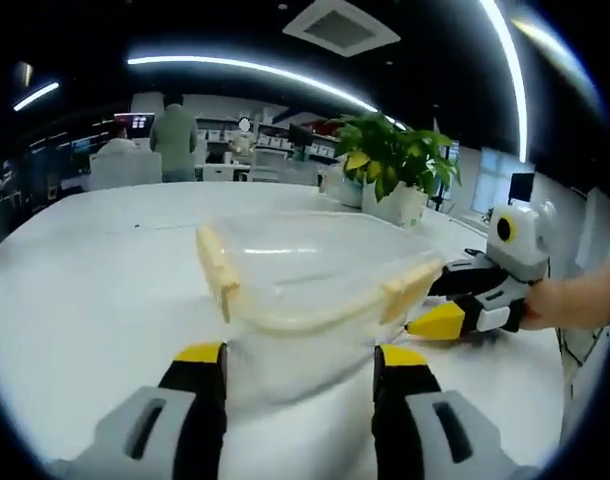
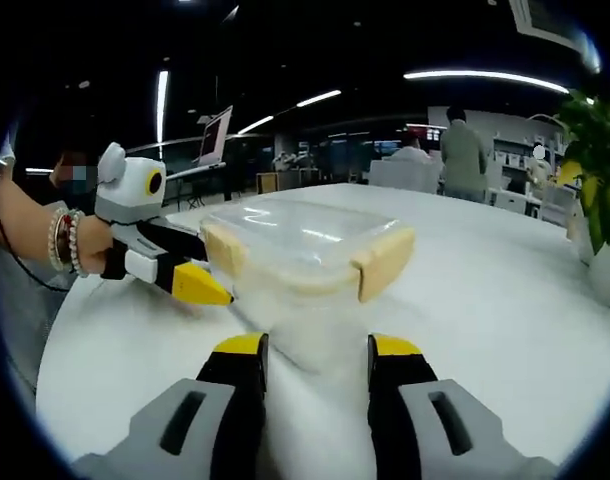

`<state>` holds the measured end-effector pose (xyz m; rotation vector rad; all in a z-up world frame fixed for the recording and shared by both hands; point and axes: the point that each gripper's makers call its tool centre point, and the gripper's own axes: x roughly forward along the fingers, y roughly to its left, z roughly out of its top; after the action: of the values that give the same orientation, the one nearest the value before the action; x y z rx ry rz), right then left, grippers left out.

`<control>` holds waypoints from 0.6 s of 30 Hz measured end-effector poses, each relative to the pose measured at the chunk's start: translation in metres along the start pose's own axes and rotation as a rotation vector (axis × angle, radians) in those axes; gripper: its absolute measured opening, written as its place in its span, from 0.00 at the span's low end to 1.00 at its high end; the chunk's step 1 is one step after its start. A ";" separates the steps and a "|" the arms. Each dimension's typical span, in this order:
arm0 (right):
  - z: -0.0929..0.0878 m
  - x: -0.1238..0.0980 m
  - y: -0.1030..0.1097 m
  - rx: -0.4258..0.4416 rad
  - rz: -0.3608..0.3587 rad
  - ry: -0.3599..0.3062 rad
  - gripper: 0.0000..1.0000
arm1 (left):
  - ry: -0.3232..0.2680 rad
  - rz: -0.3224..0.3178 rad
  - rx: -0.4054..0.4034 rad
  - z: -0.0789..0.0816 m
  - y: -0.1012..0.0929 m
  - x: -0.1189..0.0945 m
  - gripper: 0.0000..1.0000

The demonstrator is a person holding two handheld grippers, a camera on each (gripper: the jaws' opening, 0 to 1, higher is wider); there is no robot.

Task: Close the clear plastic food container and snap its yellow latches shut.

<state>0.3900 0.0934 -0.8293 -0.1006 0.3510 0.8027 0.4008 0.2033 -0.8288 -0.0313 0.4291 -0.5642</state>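
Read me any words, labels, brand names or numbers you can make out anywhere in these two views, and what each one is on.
None can be read.
The clear container and its yellow latches carry no visible print.
The far screen is too small and blurred to read.

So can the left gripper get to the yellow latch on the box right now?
Probably yes. The left gripper is open and faces the container head-on, with only bare white table between them. A yellow latch hangs loose at the lid's edge, nothing covering it. The right gripper sits off to the other side.
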 end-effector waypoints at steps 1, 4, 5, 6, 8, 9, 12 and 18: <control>0.002 0.004 0.000 0.015 0.006 -0.003 0.36 | 0.003 0.008 -0.006 0.000 0.002 -0.001 0.54; 0.009 0.012 0.006 0.067 0.022 -0.030 0.34 | 0.008 0.064 -0.016 0.000 0.016 -0.005 0.52; 0.010 0.014 0.006 0.058 0.023 -0.030 0.33 | 0.009 0.075 -0.013 0.000 0.018 -0.006 0.52; 0.011 0.016 0.007 0.057 0.021 -0.029 0.33 | 0.013 0.078 -0.023 0.001 0.022 -0.006 0.52; 0.013 0.023 0.008 0.062 0.021 -0.030 0.33 | 0.017 0.093 -0.036 0.001 0.028 -0.007 0.52; 0.014 0.026 0.009 0.074 0.021 -0.031 0.33 | 0.018 0.105 -0.045 0.001 0.031 -0.009 0.51; 0.018 0.034 0.012 0.091 0.015 -0.038 0.32 | 0.015 0.128 -0.077 0.001 0.040 -0.011 0.49; 0.023 0.047 0.017 0.144 0.015 -0.066 0.29 | -0.034 0.180 -0.185 0.003 0.064 -0.019 0.43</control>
<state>0.4138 0.1426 -0.8234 0.0630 0.3465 0.7917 0.4200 0.2673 -0.8284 -0.1774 0.4445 -0.3448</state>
